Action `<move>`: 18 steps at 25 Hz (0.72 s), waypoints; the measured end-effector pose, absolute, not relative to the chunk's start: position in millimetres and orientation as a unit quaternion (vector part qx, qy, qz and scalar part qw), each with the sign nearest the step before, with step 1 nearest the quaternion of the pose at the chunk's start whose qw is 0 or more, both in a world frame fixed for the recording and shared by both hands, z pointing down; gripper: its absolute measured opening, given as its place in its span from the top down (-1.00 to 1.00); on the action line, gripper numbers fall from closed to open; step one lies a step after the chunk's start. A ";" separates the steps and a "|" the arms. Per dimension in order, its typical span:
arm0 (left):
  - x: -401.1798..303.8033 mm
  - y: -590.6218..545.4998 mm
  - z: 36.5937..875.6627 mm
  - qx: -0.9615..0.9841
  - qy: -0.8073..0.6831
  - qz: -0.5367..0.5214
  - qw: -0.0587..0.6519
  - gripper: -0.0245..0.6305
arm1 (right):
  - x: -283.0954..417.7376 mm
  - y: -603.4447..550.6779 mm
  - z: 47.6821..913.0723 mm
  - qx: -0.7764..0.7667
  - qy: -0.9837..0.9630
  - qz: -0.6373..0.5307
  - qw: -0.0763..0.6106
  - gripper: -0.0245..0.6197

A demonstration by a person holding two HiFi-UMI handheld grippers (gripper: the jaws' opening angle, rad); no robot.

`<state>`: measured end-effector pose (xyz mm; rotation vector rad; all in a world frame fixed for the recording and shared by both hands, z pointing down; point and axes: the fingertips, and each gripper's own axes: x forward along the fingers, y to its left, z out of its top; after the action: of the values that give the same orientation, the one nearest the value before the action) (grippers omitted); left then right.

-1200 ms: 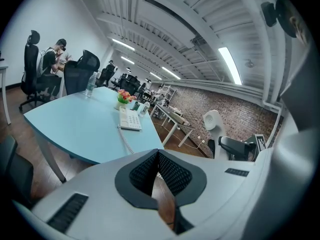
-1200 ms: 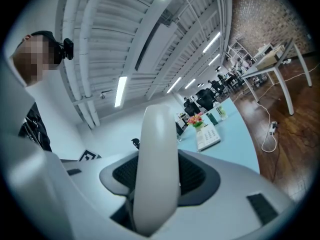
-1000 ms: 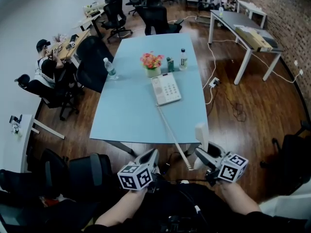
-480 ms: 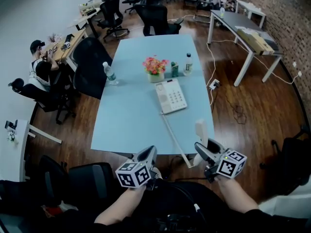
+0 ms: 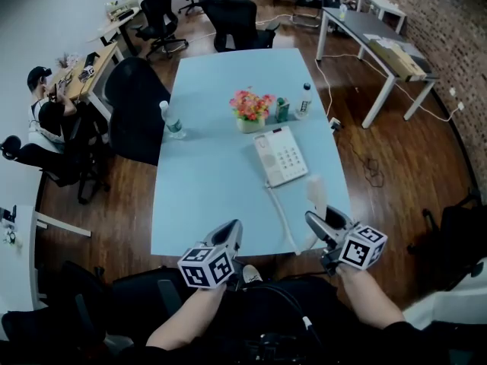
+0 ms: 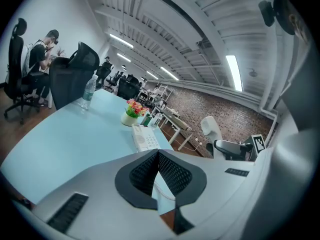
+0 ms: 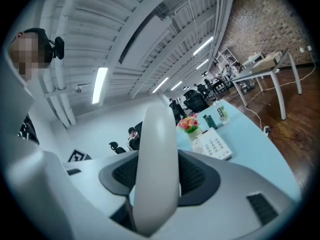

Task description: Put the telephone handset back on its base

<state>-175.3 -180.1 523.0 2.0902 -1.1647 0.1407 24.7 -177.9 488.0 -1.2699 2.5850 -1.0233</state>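
One light-blue desk [image 5: 221,173] fills the middle of the head view. Two black office chairs stand against it: one at its left edge [image 5: 133,105], one at its far end [image 5: 236,17]. A second, grey desk [image 5: 365,29] stands well apart at upper right and carries one flat cardboard box [image 5: 397,58]. One seated person [image 5: 47,112] is at the far left of the room.

Two grippers are held at the near edge of the blue desk.
- The left gripper [image 5: 230,234] has its jaws together, the ribbed pads meeting with nothing between them.
- The right gripper [image 5: 316,223] has its jaws clamped on the one white handset [image 5: 316,195].

The handset stands upright over the desk's near right corner. It is off its cradle and apart from the base, on the side nearer the person.

One white telephone base [image 5: 280,156] lies flat right of the desk's centre, keypad up and its cradle bare. One coiled cord [image 5: 281,217] runs from the base's near end toward the near edge of the desk.

Beyond the base stand four small things:
- One pot of pink and orange flowers [image 5: 251,109].
- One green container [image 5: 282,109] just beside the pot.
- Two clear bottles, one right of the container [image 5: 305,99] and one near the desk's left edge [image 5: 172,120].
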 end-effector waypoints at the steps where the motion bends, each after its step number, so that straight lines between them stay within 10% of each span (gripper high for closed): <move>1: -181.4 -185.7 525.3 0.814 -0.450 0.055 0.364 0.93 | 18.8 -184.7 486.9 -0.420 0.844 -0.330 0.041 0.21; 18: -231.2 -249.1 546.7 0.785 -0.490 0.034 0.377 0.93 | -20.7 -304.1 535.2 -0.427 0.842 -0.324 -0.058 0.21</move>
<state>-231.2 -249.1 546.7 2.0078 -1.2526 0.0865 -20.7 -304.1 535.2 -1.3939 2.7480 -1.0570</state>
